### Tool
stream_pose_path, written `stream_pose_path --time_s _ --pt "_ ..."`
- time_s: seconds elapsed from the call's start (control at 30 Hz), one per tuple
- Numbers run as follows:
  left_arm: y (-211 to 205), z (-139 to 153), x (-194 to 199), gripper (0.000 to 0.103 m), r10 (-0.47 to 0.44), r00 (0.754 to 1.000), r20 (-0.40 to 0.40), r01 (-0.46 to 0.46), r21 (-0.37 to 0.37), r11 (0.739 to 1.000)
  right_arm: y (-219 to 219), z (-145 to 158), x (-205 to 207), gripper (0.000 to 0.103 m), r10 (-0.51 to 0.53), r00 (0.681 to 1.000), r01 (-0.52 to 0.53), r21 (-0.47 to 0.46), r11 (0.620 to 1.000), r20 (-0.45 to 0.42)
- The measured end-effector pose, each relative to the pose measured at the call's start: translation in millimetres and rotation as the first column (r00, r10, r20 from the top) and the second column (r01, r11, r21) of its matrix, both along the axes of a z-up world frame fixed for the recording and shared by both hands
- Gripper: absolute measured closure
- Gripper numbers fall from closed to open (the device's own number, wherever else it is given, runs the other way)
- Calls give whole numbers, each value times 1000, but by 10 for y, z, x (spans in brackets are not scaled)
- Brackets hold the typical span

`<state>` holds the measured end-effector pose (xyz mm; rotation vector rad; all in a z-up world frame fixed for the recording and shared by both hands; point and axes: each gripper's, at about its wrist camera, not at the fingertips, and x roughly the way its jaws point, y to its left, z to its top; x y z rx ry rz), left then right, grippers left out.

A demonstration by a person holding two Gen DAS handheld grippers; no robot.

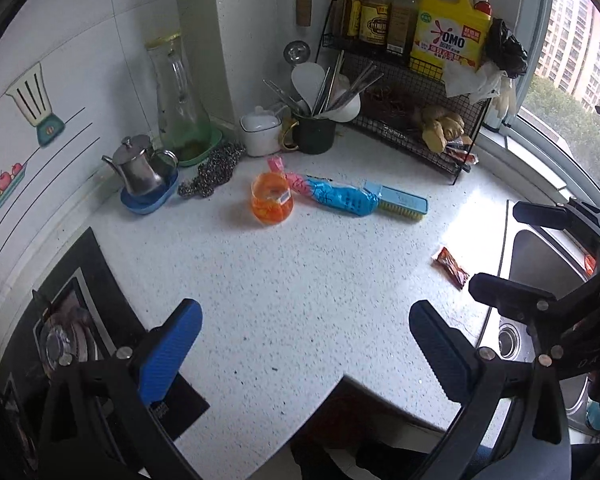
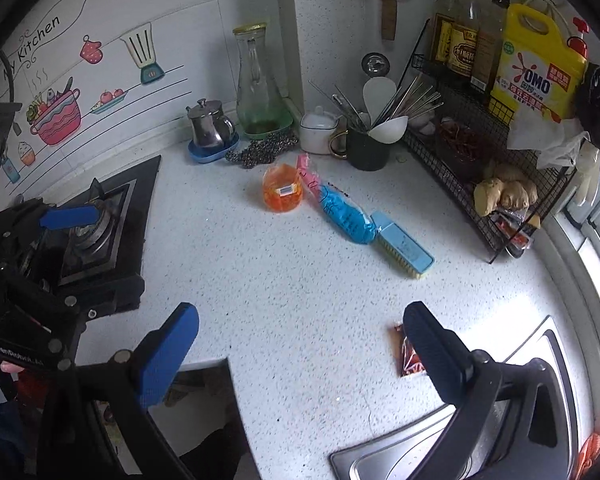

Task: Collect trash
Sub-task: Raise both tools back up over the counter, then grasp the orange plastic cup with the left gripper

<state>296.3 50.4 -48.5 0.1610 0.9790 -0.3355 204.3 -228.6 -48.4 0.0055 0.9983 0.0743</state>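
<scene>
A red-brown sachet [image 1: 451, 267] lies flat on the speckled white counter [image 1: 300, 280] close to the sink. In the right wrist view the same sachet [image 2: 408, 354] is partly hidden behind my right gripper's right finger. Farther back lie a crumpled blue and pink wrapper [image 1: 332, 196] [image 2: 340, 212] and an orange plastic cup [image 1: 272, 200] [image 2: 283, 188]. My left gripper [image 1: 306, 340] is open over bare counter and holds nothing. My right gripper [image 2: 300, 340] is also open and empty, low over the counter.
A blue scrubbing brush [image 2: 404, 250] touches the wrapper's end. The gas stove [image 2: 96, 232] is at the left and the steel sink [image 1: 540, 264] at the right. A wire rack [image 2: 484, 152], utensil mug [image 2: 366, 148], kettle [image 2: 210, 128] and steel scourer [image 2: 260, 150] line the back wall.
</scene>
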Motion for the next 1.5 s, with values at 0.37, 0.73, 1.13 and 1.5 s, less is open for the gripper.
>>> stream_pose_path --time_s 0.37,0.73,1.13,1.5 --pt "4 -377 1132 0 -86 992 -87 87 5 996 -191 -348 872 1 -57 997 56 -19 998 -50" --pt "-135 -905 1970 0 -102 976 -194 100 -16 995 -458 -811 1537 1 -56 984 54 -16 998 -167" --pt "-287 -1396 2520 0 -111 962 -248 120 23 993 -698 -1273 1982 1 -23 968 28 16 999 -250" --pt "-369 -1628 2542 39 -162 940 -299 173 11 985 -794 -1396 2085 1 -12 957 17 14 1000 -291"
